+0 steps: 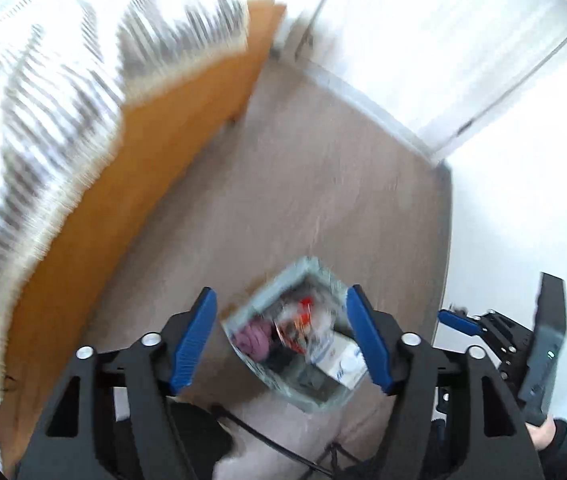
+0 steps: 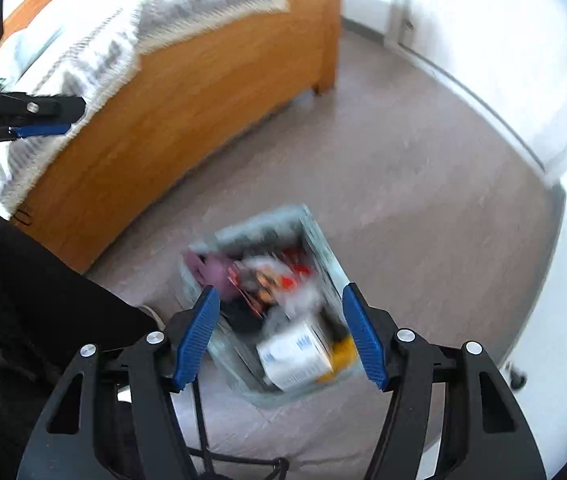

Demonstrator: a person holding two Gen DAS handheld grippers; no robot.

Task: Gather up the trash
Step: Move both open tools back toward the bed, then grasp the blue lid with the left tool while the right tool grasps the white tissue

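A square trash bin (image 1: 325,398) lined with a pale bag stands on the floor, seen from above. It holds a white carton (image 1: 343,362), a purple wad (image 1: 253,338) and red-and-white wrappers (image 1: 303,316). My left gripper (image 1: 283,340) hangs open and empty above the bin. In the right wrist view the bin (image 2: 325,248) holds the carton (image 2: 295,354), a yellow item (image 2: 343,350) and the purple wad (image 2: 215,272). My right gripper (image 2: 279,334) is open and empty above it. Both views are motion-blurred.
A wooden bed frame (image 2: 187,92) with a striped grey-white blanket (image 2: 95,52) stands left of the bin. White walls and a door (image 2: 483,32) border the grey-brown floor (image 2: 423,200). The other gripper shows at the right edge (image 1: 459,320) and at the left edge (image 2: 43,120).
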